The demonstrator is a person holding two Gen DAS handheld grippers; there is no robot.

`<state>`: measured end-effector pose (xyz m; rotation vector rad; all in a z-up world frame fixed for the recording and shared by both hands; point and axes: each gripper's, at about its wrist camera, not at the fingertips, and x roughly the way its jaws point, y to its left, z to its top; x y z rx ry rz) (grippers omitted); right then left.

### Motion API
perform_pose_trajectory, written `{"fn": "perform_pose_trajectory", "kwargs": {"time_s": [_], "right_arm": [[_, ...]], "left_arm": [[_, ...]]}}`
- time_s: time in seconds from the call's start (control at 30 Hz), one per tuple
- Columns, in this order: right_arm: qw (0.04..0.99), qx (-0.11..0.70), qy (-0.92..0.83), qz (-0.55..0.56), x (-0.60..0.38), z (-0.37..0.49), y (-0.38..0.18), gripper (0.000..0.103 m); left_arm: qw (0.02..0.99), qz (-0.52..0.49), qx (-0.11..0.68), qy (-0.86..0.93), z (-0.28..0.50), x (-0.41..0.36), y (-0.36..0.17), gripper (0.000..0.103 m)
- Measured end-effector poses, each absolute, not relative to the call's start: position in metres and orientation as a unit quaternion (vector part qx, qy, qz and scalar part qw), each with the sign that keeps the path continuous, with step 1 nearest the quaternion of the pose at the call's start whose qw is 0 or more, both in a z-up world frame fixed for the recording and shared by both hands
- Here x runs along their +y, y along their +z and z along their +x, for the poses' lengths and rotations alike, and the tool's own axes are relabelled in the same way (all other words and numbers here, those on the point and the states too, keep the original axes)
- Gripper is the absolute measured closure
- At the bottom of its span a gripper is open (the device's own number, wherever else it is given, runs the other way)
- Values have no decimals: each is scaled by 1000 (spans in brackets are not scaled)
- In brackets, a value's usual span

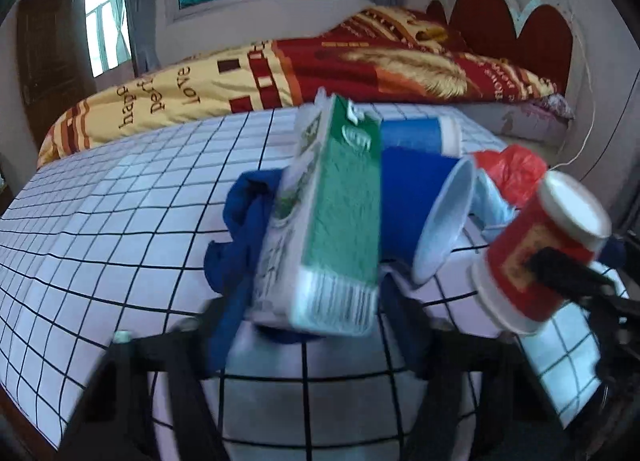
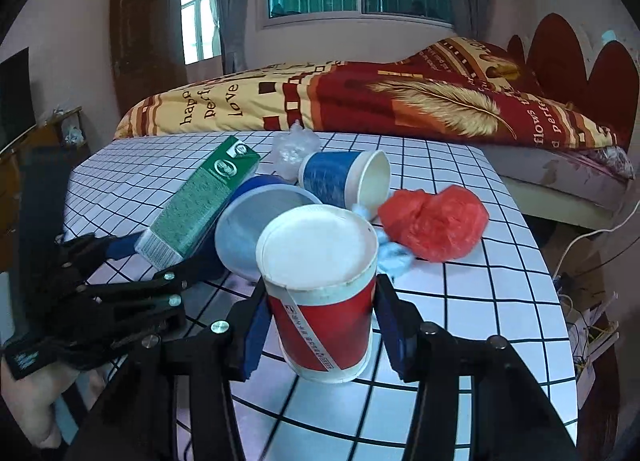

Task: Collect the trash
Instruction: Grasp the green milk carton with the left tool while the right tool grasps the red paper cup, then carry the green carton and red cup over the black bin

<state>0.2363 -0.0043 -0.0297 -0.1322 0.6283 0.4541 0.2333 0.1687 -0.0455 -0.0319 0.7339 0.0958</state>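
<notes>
Right hand-held gripper (image 2: 320, 325) tilted down, clamping red cup (image 2: 320, 301).

A: What is on the worktop (image 2: 460, 301)?

B: In the right wrist view, a paper cup (image 2: 320, 293) stands nearest, between the right gripper (image 2: 320, 325) fingers. Just behind it lie two more cups on their sides, the near cup (image 2: 248, 221) to the left, the far cup (image 2: 344, 177) behind and to the right.

A: And the carton (image 2: 196, 205)?

B: Left of the cups, leaning over the near one, in the left gripper (image 1: 316, 313). A crumpled bag (image 2: 436, 221) lies to the right, a clear wrapper (image 2: 292, 149) at the back.

A: Beyond the worktop?

B: A bed (image 2: 540, 181) carrying a quilt (image 2: 360, 101).
</notes>
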Motion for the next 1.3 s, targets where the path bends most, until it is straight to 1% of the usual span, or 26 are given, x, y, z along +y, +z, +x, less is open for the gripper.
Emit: {"fn": "perform_pose_trajectory", "kwargs": {"time_s": [0.17, 0.37, 0.57, 0.93, 1.3], "right_arm": [[926, 302, 219, -57, -15, 236, -29, 51], [932, 285, 218, -48, -23, 228, -20, 52], [937, 273, 214, -51, -31, 214, -9, 52], [943, 260, 198, -59, -58, 182, 5, 52], [952, 258, 156, -55, -117, 150, 11, 52]], "left_arm": [[940, -38, 337, 46, 218, 176, -37, 56], [950, -56, 302, 46, 192, 181, -19, 59], [951, -81, 296, 39, 183, 187, -9, 62], [961, -73, 265, 25, 149, 168, 14, 63], [961, -55, 269, -30, 117, 115, 11, 63]]}}
